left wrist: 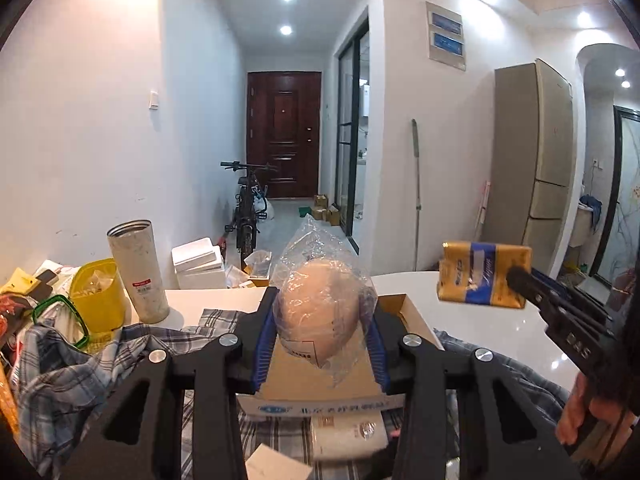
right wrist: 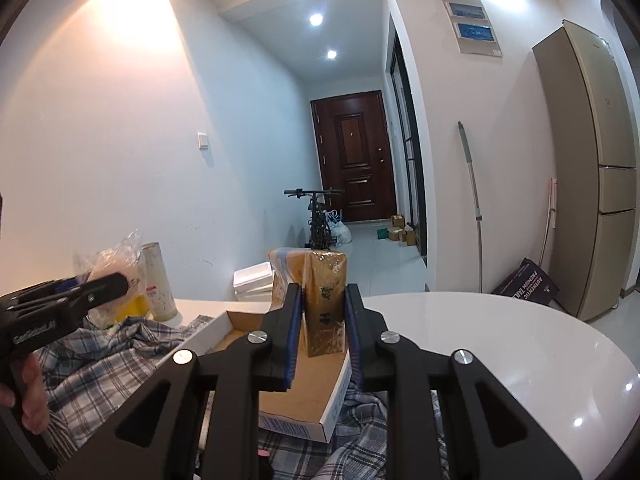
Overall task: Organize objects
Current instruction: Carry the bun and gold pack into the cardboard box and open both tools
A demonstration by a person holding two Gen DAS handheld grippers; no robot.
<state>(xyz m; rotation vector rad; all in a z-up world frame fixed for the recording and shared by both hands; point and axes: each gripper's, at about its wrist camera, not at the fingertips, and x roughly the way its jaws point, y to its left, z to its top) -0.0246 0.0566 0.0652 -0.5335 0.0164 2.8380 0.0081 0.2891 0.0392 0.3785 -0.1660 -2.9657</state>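
Observation:
My left gripper (left wrist: 320, 320) is shut on a clear plastic bag holding a tan rounded thing (left wrist: 320, 312) and holds it above the open cardboard box (left wrist: 412, 312). My right gripper (right wrist: 322, 320) is shut on a gold and blue packet (right wrist: 324, 304), upright above the same box (right wrist: 304, 396). In the left wrist view the packet (left wrist: 480, 276) and right gripper (left wrist: 520, 280) hang at the right, above the white table. In the right wrist view the left gripper (right wrist: 116, 286) and its bag (right wrist: 112, 268) are at the left.
The box lies on a plaid shirt (left wrist: 80, 364) on a white round table (right wrist: 500, 352). A tall white tumbler (left wrist: 138, 272), a yellow container (left wrist: 96, 296) and mixed clutter stand at the left. White foam boxes (left wrist: 198, 264), a bicycle (left wrist: 248, 208) and a fridge (left wrist: 532, 160) lie beyond.

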